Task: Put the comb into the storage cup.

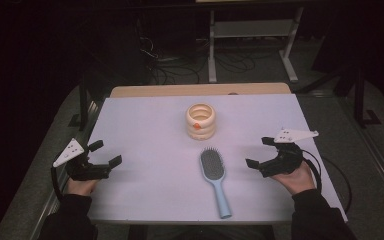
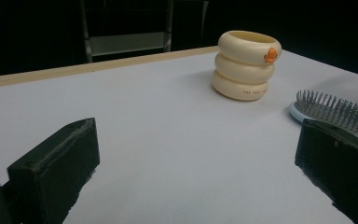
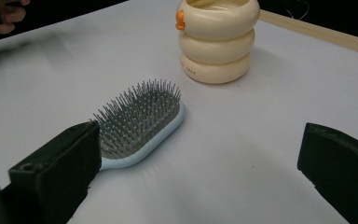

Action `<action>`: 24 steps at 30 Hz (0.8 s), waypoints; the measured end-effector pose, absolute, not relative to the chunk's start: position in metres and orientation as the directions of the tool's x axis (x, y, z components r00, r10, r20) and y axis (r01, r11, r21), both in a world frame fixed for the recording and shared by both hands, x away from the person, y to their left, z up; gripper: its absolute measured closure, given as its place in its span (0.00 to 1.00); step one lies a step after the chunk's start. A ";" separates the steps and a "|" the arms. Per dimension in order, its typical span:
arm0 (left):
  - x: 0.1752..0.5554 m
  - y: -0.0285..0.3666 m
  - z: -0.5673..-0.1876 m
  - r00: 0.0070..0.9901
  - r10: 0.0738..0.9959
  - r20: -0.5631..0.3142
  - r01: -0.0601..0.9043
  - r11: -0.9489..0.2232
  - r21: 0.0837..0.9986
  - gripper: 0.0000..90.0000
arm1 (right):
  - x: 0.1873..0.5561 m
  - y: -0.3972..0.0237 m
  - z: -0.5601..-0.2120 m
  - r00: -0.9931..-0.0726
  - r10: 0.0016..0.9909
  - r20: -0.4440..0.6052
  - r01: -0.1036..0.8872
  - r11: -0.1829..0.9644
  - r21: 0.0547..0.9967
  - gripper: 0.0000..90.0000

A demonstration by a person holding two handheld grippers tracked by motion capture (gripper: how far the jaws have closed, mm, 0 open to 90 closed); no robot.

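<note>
High view: my left gripper (image 1: 105,153) and right gripper (image 1: 259,151) rest wide apart, empty, flanking the hairbrush (image 1: 213,177) lying bristles-up below the cream cup (image 1: 201,121), ready for pickup.

left hand-held gripper (image 1: 105,153) and right hand-held gripper (image 1: 260,151), jaws wide apart, low

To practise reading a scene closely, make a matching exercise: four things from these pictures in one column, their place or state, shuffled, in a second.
1 hairbrush
2 cream holder
3 left gripper
4 right gripper

a open, at the table's left edge
b lying bristles up
c standing upright beyond the brush
d open, right of the brush

Pairs: 1-b, 2-c, 3-a, 4-d
</note>
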State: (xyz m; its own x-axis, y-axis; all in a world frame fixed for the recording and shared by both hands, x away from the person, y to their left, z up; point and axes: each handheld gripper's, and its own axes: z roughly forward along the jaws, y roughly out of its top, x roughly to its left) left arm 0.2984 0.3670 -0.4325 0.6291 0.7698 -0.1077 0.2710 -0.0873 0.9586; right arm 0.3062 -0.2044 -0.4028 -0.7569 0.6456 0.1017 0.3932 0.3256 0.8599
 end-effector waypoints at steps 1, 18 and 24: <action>0.298 0.367 -0.432 0.629 0.770 -0.108 0.271 -0.087 0.959 0.00 | 0.306 -0.203 -0.403 -0.761 0.640 0.103 0.393 0.330 0.858 0.00; 0.298 0.367 -0.432 0.631 0.768 -0.109 0.270 -0.086 0.959 0.00 | 0.302 -0.180 -0.404 -0.810 0.579 0.094 0.383 0.402 0.831 0.00; 0.298 0.367 -0.432 0.632 0.768 -0.109 0.270 -0.087 0.959 0.00 | 0.300 -0.171 -0.405 -0.827 0.556 0.086 0.376 0.433 0.819 0.00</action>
